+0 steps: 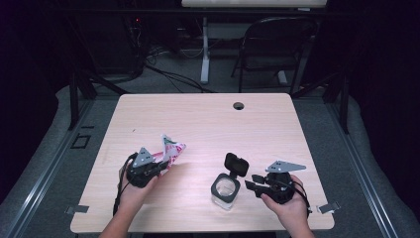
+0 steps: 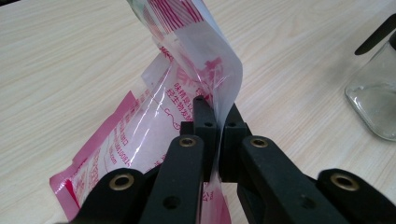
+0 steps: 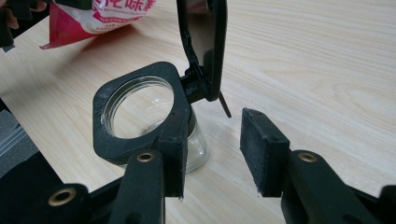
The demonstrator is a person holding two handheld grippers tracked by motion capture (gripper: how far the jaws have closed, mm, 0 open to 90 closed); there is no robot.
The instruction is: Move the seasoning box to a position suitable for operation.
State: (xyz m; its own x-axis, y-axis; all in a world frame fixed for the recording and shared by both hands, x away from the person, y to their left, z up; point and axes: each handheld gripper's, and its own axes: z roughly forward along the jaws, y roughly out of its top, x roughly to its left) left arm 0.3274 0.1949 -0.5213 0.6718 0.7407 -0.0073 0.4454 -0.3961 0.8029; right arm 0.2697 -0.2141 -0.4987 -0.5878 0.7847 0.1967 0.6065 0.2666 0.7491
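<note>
A pink and white plastic pouch (image 1: 169, 148) with red print is pinched in my left gripper (image 1: 162, 167), held just above the table at the left. In the left gripper view the black jaws close flat on the pouch's (image 2: 187, 88) thin film edge. A clear glass jar (image 1: 226, 191) with a black square collar stands near the front middle, its black flip lid (image 1: 236, 165) standing open. My right gripper (image 1: 253, 182) rests just right of the jar, jaws apart and empty. In the right gripper view the jar (image 3: 140, 112) sits beside the left pad, not between the pads.
The light wooden table (image 1: 208, 119) has a cable hole (image 1: 238, 105) near its far edge. Beyond it stand a folding chair (image 1: 272, 44) and a white desk leg (image 1: 204, 49). The jar (image 2: 373, 98) shows at the right edge of the left gripper view.
</note>
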